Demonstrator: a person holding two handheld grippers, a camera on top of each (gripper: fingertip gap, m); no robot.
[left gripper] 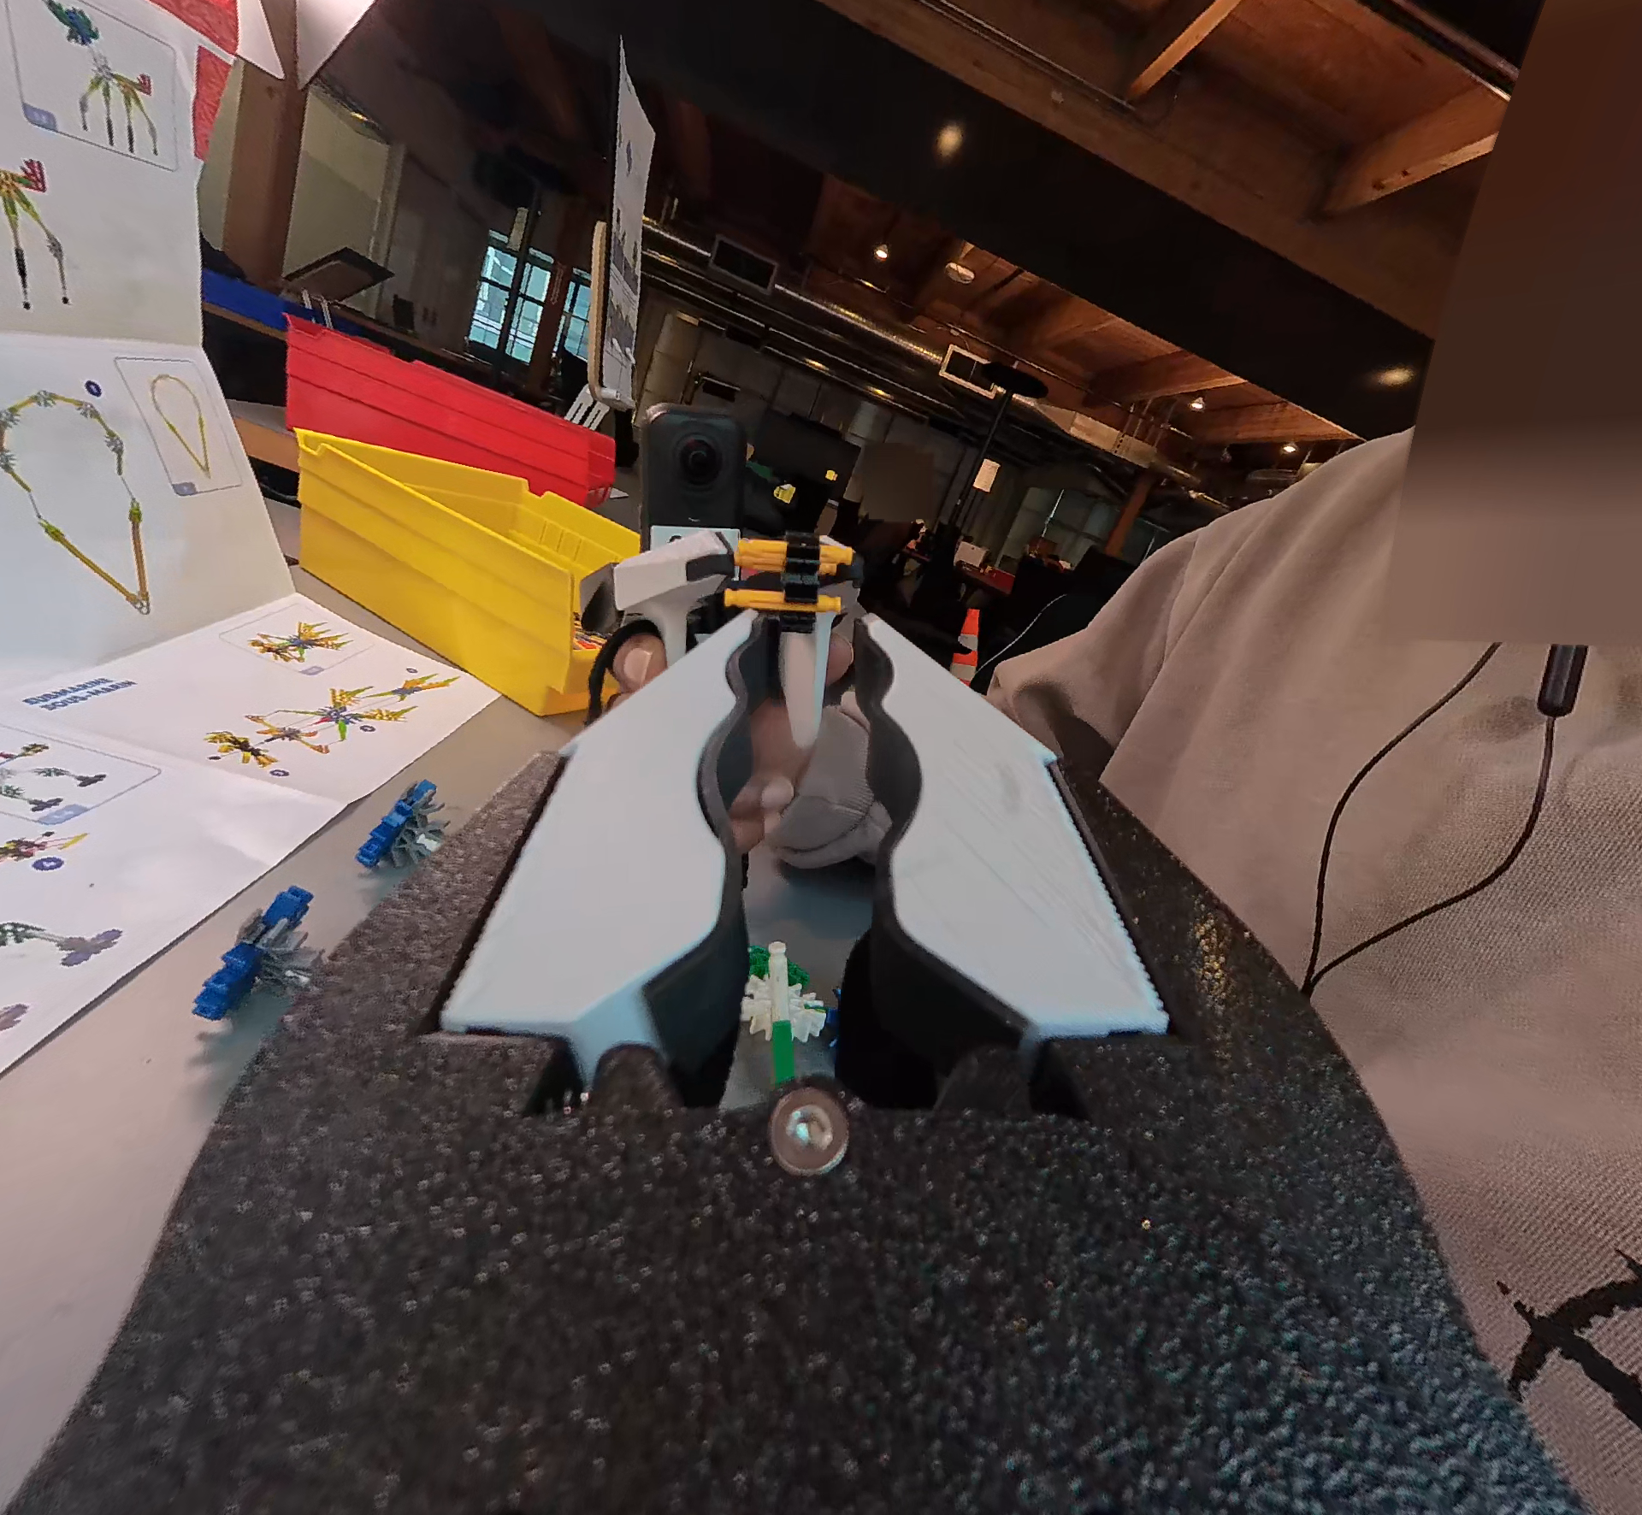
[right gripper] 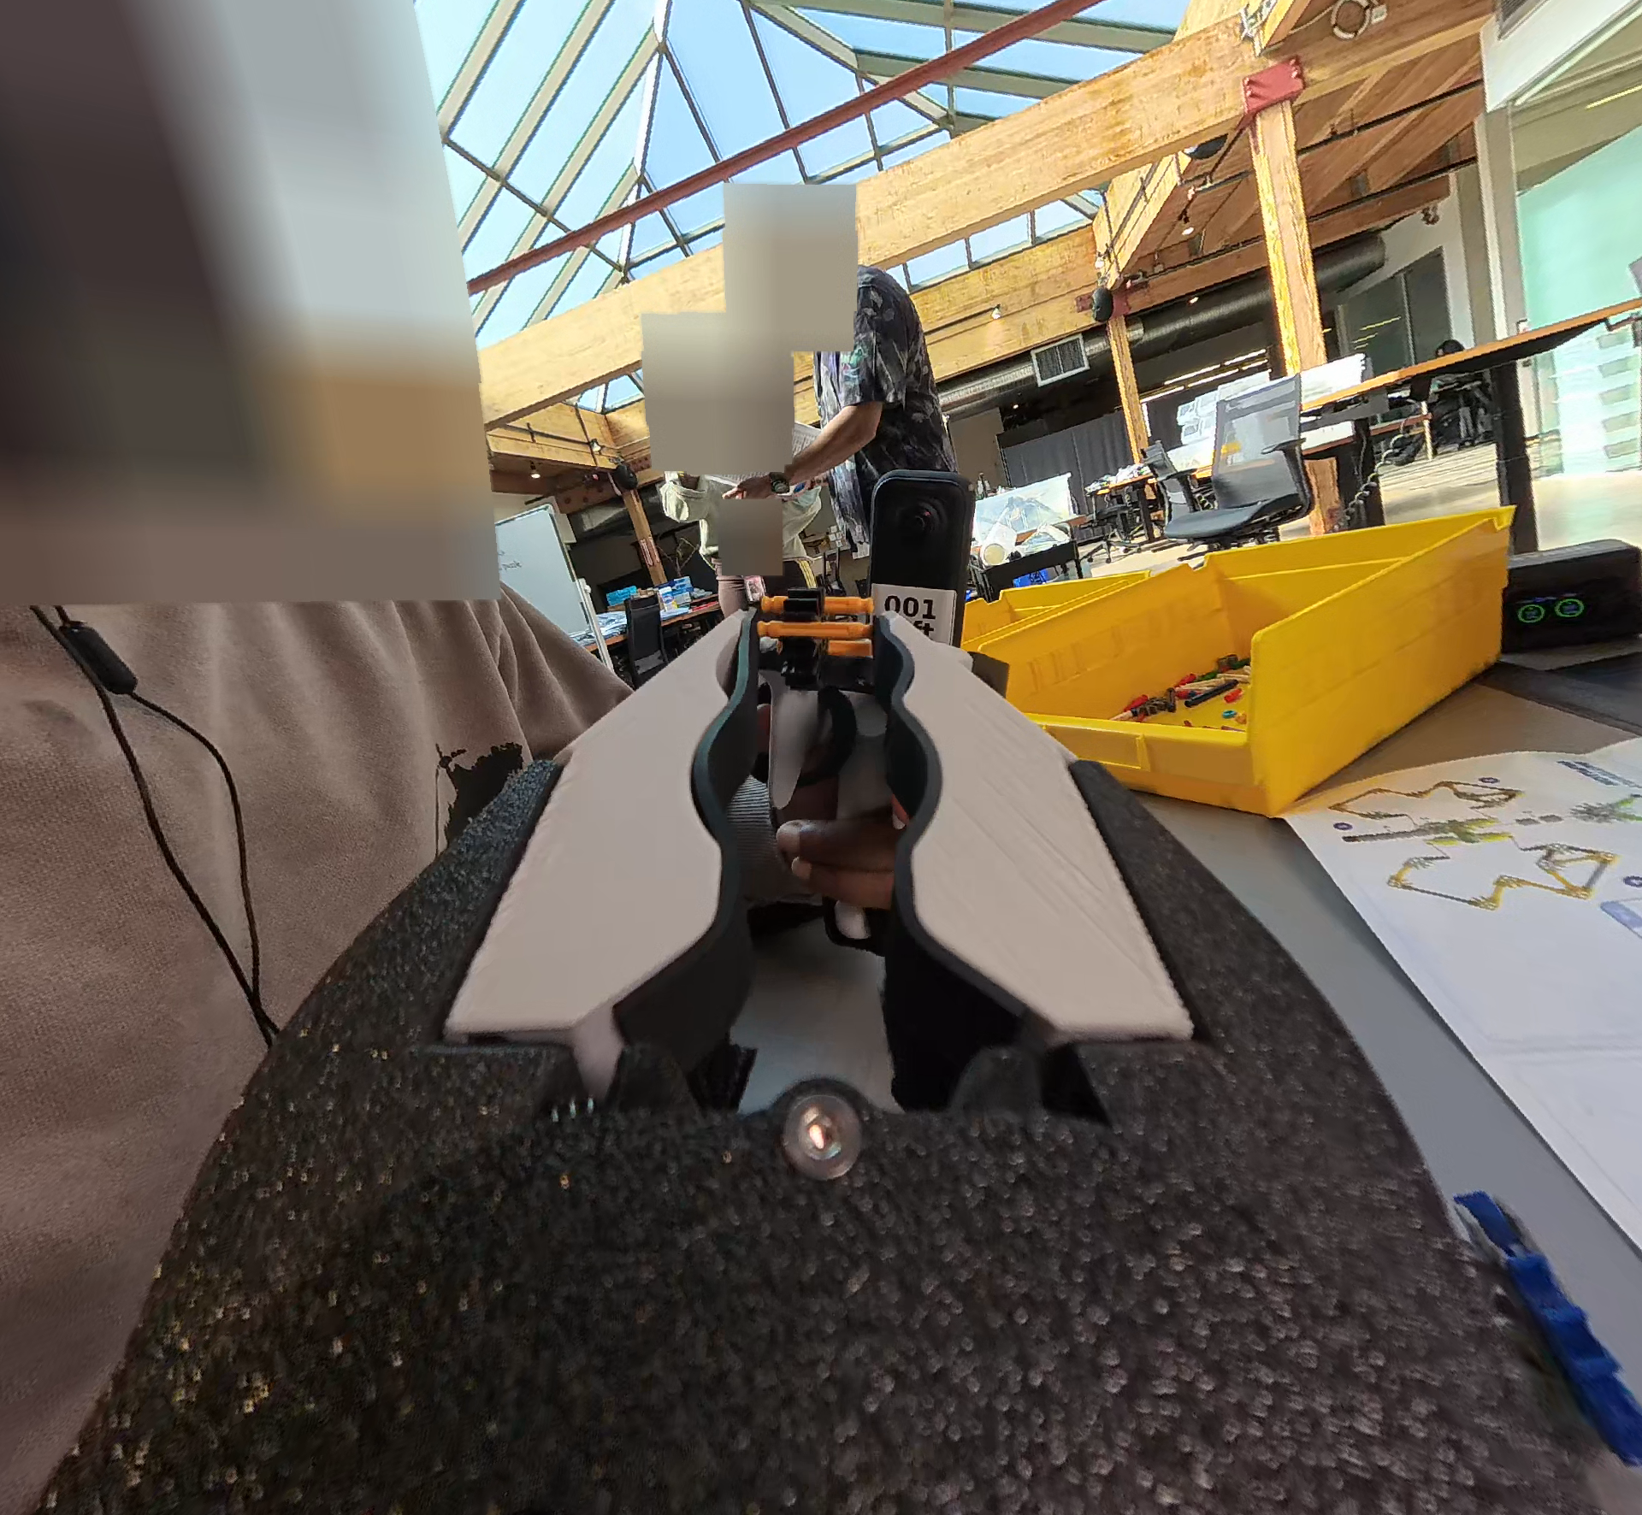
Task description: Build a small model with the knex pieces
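**Two grippers, one small piece between them**

The left gripper (left gripper: 795, 628) and right gripper (right gripper: 813, 646) face each other tip to tip above the table (left gripper: 133, 1161). Both are drawn narrow on the same piece (left gripper: 791, 575), a black connector carrying short yellow rods. It sits right at the fingertips of each, held up in the air, well clear of the tabletop.

Under the left gripper lies a green-and-white part (left gripper: 777, 1002). Two blue parts (left gripper: 253, 953) rest to its left, beside the sheets (left gripper: 267, 726) of printed diagrams. A yellow bin (left gripper: 444, 548) stands behind them, with a red bin (left gripper: 426, 397) behind that.

The risks, as I judge them:

- The hold is at the very tips on both sides, so a slight twist of either wrist could lever the rods out of the connector.
- It could also pop the piece free (it would likely fall among the loose parts below).
- Squeezing harder could skew the thin rods.
- The two sets of fingers are crowded together and could knock one another.
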